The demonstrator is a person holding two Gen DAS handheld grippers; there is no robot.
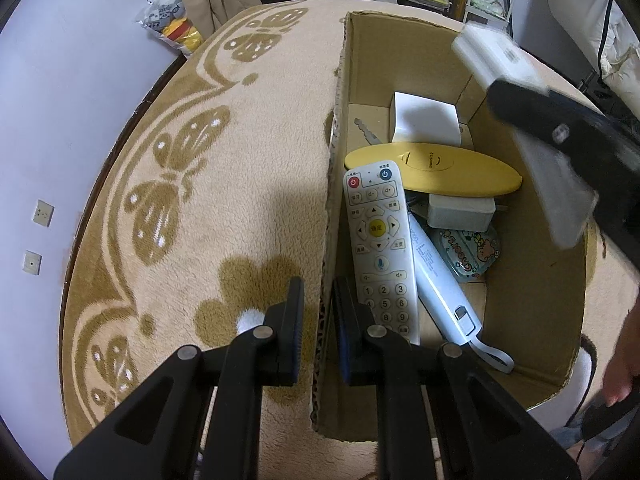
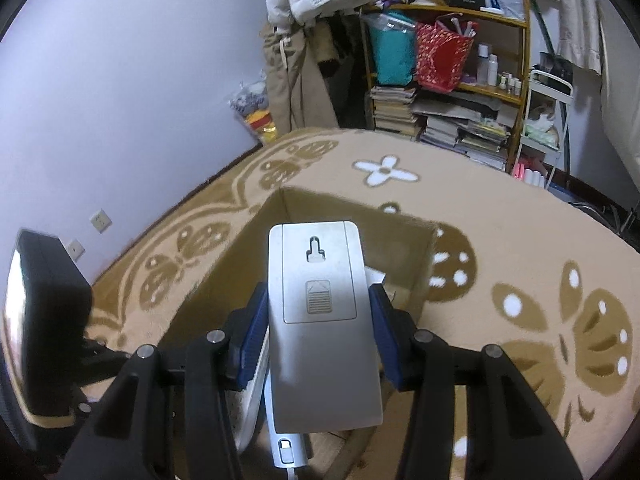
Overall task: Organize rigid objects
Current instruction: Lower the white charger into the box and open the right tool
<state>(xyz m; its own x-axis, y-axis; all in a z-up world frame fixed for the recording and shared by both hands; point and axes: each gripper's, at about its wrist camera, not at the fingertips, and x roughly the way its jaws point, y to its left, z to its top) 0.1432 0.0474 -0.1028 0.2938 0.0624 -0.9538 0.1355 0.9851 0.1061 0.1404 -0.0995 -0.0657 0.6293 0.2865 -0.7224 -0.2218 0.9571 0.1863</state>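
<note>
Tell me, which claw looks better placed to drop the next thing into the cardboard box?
Probably the right claw: it grips a grey remote above the box. The left claw is clamped on the box wall, holding nothing to drop.

I see rug (image 2: 500, 216); shelf (image 2: 448, 72) beyond rug; book stacks (image 2: 394, 110) under shelf; wall outlets (image 1: 42, 213) beside rug.

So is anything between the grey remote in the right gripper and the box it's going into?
Nothing visible. The right gripper holds the grey remote over the open cardboard box. The white remote and yellow case already lie on the bottom.
</note>
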